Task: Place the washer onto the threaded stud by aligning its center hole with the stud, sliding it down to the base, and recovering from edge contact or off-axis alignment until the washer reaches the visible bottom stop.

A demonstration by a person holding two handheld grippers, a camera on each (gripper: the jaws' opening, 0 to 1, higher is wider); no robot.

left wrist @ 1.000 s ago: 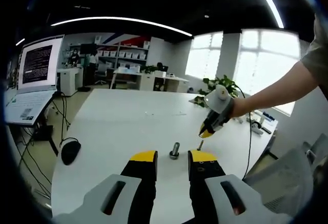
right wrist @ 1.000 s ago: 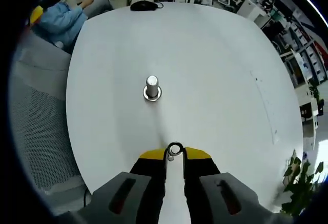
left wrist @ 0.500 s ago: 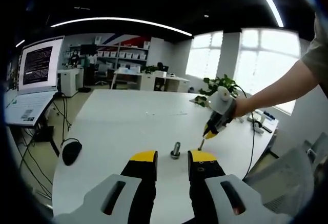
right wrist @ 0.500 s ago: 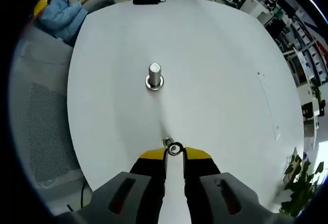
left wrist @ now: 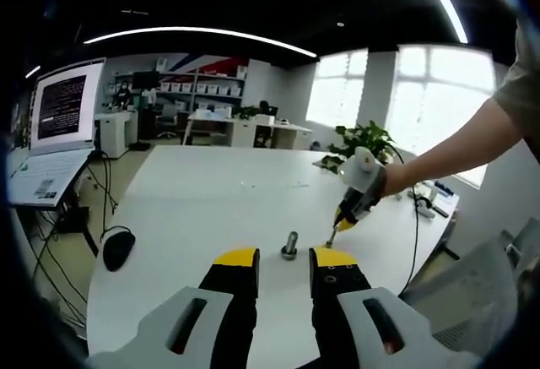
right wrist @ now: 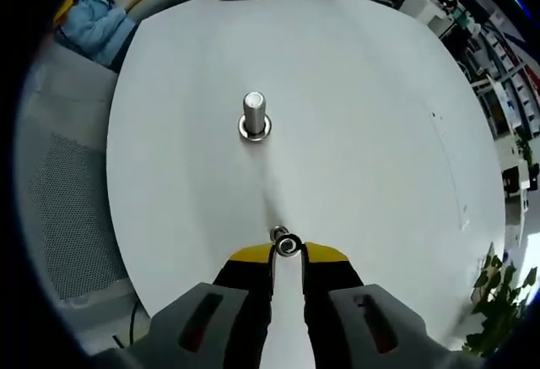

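Note:
A short threaded steel stud (right wrist: 253, 116) stands upright on its round base on the white table (right wrist: 371, 132). In the left gripper view the stud (left wrist: 289, 245) rises just past my left gripper (left wrist: 284, 261), which is open with nothing between its jaws. My right gripper (right wrist: 288, 252) is shut on a small metal washer (right wrist: 288, 245), held edge-up at its yellow tips. The washer hangs just above the table, its shadow close under it, well short of the stud. In the left gripper view the right gripper (left wrist: 333, 236) reaches in on a person's arm, right of the stud.
A laptop (left wrist: 59, 124) and a black mouse (left wrist: 116, 249) sit at the table's left side. A potted plant (left wrist: 363, 141) stands at the far right edge. A grey mesh chair (right wrist: 67, 175) and a blue sleeve (right wrist: 93, 27) lie beyond the table's rim.
My right gripper has sunk closer to the table with the washer, whose shadow now shows just under it. The stud and my left gripper have not moved.

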